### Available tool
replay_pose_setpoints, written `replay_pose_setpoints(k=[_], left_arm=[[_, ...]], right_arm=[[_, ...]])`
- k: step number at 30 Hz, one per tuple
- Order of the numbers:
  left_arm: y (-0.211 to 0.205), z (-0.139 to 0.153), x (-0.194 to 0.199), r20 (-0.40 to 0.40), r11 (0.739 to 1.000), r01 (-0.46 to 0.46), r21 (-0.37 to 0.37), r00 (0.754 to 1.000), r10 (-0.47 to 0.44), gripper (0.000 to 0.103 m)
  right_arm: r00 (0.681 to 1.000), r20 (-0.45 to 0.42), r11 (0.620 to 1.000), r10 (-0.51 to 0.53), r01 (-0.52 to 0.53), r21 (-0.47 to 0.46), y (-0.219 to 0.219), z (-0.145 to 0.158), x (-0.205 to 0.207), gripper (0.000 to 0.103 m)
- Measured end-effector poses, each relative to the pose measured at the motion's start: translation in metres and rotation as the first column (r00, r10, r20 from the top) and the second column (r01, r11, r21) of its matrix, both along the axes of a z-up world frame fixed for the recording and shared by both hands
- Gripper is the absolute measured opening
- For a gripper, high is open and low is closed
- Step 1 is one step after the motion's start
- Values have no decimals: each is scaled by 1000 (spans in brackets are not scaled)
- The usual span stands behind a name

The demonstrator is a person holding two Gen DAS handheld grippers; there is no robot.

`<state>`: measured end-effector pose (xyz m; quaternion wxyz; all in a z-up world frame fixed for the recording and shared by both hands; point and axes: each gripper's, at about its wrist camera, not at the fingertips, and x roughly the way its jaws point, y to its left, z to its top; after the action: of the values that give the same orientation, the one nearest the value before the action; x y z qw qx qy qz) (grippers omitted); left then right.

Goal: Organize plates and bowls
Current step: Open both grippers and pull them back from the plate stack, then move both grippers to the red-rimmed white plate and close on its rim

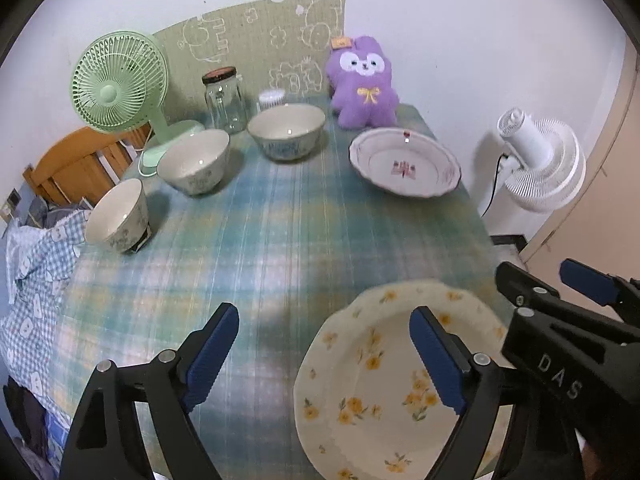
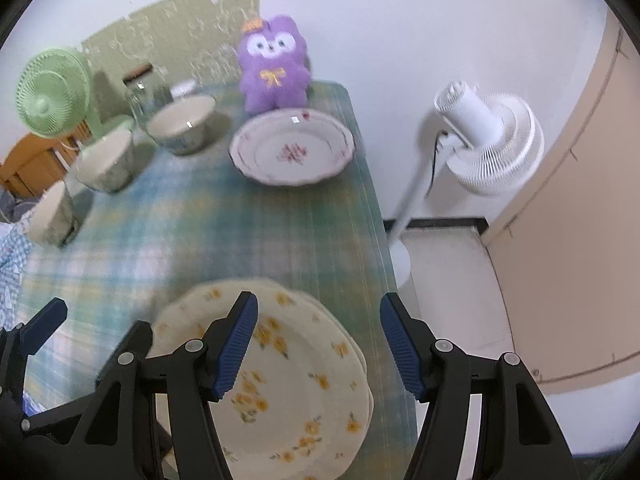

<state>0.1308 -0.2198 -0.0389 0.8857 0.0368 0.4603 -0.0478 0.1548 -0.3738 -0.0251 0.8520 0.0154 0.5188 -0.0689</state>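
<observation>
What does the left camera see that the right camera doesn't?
Only the left wrist view shows the small white cup behind the bowls clearly, plus the blue checked cloth spread wide.

Only the right wrist view shows the white floor and that the yellow-flower plate sits on another plate.

Both show three bowls, the pink-flower plate, the purple plush toy and both fans.

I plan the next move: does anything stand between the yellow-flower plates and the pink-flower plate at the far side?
Nothing visible does. Between the yellow-flower plates and the pink-flower plate lies only bare plaid tablecloth. The three bowls stand off to the left.
</observation>
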Motion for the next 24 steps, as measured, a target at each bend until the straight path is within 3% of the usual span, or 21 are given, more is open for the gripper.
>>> replay_pose_setpoints(k=[7, 11, 15, 24], left_arm=[[6, 28, 18, 26, 999, 16, -39, 1000, -15, 89], [8, 41, 33, 20, 998, 37, -52, 999, -36, 89], [5, 55, 41, 63, 996, 78, -52, 995, -75, 89], [-12, 64, 84, 82, 996, 69, -50, 995, -65, 89]], right_arm=[[997, 71, 1000, 18, -18, -2, 9, 40, 16, 68], [996, 83, 1000, -24, 22, 20, 7, 53, 28, 69], [992, 115, 998, -56, 53, 27, 9, 69, 34, 69], [987, 154, 999, -44, 39, 35, -4, 78, 71, 84]])
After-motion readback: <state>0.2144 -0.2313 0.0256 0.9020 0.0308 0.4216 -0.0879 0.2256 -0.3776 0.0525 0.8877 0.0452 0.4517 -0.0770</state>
